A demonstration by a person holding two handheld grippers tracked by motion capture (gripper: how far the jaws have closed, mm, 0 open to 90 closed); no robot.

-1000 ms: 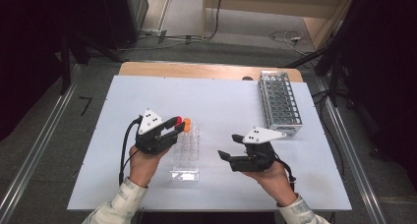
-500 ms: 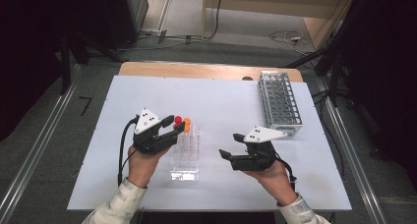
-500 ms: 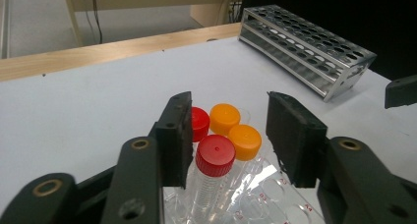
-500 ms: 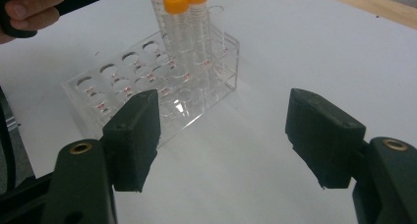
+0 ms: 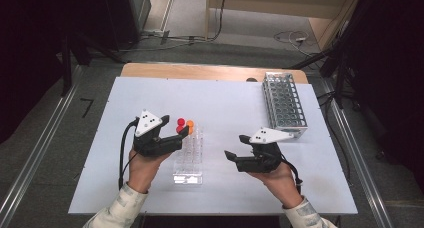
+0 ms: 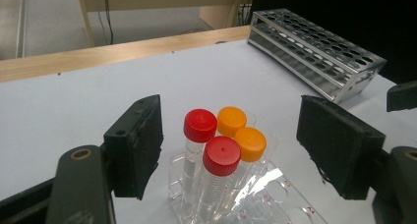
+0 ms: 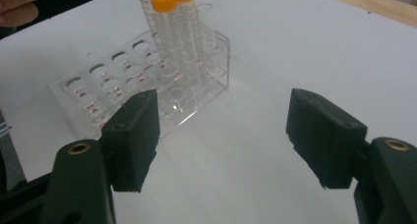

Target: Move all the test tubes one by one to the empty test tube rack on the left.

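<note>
Capped clear plastic tubes, two red-capped and two orange-capped, stand upright at the far end of a clear acrylic tube rack on the white counter. The left hand-held gripper has its jaws spread wide, the tube caps directly ahead between them, untouched. The right hand-held gripper is likewise spread and holds nothing; the acrylic rack lies ahead of it and to its left. A perforated metal tube rack sits beyond the right hand-held gripper, well apart.
</note>
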